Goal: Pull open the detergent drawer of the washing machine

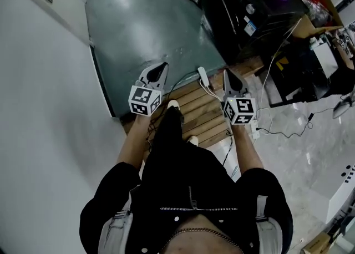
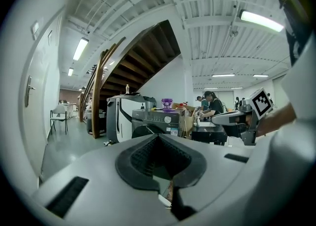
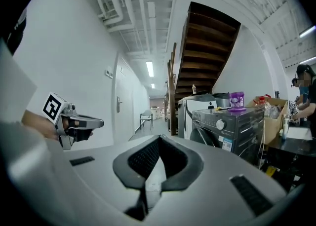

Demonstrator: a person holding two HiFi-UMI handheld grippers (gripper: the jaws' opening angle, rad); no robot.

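A dark front-loading washing machine (image 1: 244,14) stands a couple of steps ahead at the upper right. Its control strip with a round knob (image 3: 220,125) faces me, and I cannot make out the drawer on it. The machine (image 2: 157,121) also shows far off in the left gripper view. My left gripper (image 1: 157,73) is held out level over the grey floor, its jaws shut with nothing between them. My right gripper (image 1: 230,79) hangs beside it over a wooden pallet (image 1: 201,110), also shut and empty. Each gripper sees the other: the right gripper (image 2: 249,117) and the left gripper (image 3: 84,123).
A purple cup (image 3: 236,99) stands on the washing machine. A white appliance (image 2: 121,116) and a wooden staircase (image 3: 197,72) are behind it. Cardboard boxes (image 1: 319,3), cables and a power strip (image 1: 204,81) lie around the pallet. A white wall with a door (image 1: 39,53) runs along my left. A person (image 2: 213,105) works at a far table.
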